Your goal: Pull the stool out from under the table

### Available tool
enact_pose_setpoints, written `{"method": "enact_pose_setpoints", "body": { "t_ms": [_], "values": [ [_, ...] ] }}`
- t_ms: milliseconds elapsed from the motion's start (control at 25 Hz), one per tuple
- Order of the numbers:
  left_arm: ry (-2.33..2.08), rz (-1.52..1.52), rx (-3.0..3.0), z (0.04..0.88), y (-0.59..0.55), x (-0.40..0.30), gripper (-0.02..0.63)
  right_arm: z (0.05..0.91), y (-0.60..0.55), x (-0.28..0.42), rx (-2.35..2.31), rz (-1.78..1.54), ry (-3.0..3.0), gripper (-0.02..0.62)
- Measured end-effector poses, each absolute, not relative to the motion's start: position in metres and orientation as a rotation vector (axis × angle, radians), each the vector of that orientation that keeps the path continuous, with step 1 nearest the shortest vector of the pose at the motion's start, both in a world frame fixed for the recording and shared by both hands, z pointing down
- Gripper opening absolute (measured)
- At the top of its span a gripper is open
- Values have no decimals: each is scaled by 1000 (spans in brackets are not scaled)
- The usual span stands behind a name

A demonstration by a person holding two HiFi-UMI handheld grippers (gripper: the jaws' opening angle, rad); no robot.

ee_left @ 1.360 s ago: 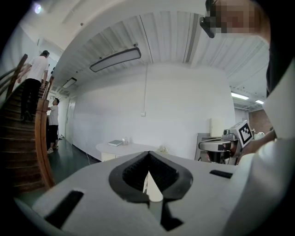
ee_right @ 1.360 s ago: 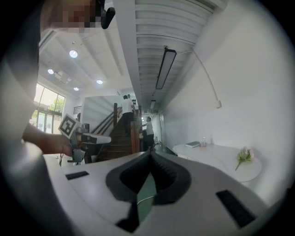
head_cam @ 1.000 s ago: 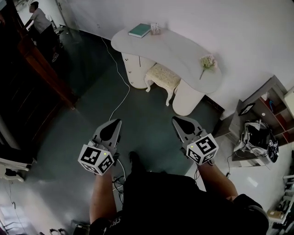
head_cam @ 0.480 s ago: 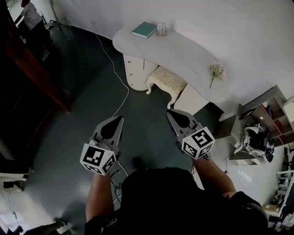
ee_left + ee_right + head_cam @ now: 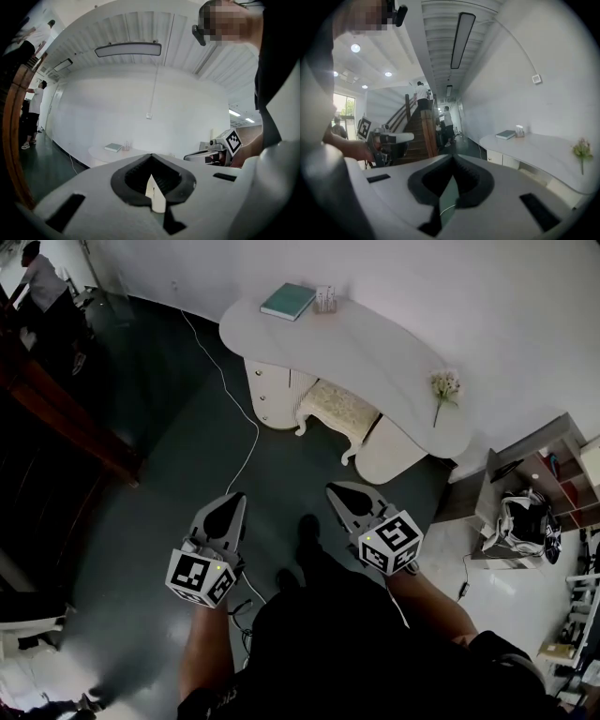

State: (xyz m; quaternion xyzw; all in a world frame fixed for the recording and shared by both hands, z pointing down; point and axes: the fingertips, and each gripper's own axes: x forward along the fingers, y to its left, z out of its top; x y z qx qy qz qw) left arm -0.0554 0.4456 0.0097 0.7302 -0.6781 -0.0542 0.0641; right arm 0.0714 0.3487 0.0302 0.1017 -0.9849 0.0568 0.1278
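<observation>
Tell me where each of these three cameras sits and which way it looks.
Head view: on the person's head, looking steeply down at table and stool; forearms, left gripper and right gripper show.
Left gripper view: on that gripper, looking past its shut jaws at the wall; the person's torso shows.
Right gripper view: on that gripper, facing the stairs past its shut jaws; the left hand shows.
All three show the book on the table.

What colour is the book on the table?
Teal. The book shows best in the head view, lying flat on the white table.
</observation>
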Motion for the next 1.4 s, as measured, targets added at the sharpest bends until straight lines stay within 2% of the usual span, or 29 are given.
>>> {"method": "enact_pose_setpoints", "body": {
  "t_ms": [480,640,800,1080,1400],
  "values": [
    [-2027,23,2175,21,278,-118,9,45,181,3,341,203,-2895,5],
    [-1978,200,2231,25,232,-126,9,61,154,-18,332,265,-2889,5],
    [-1830,210,2294,36,192,-130,8,72,131,-29,397,331,-2852,5],
    [-1685,189,2335,84,120,-181,9,90,88,-44,674,320,-2723,5],
    [-1341,397,2576,156,75,-202,9,142,76,-43,998,458,-2526,5]
  ]
}}
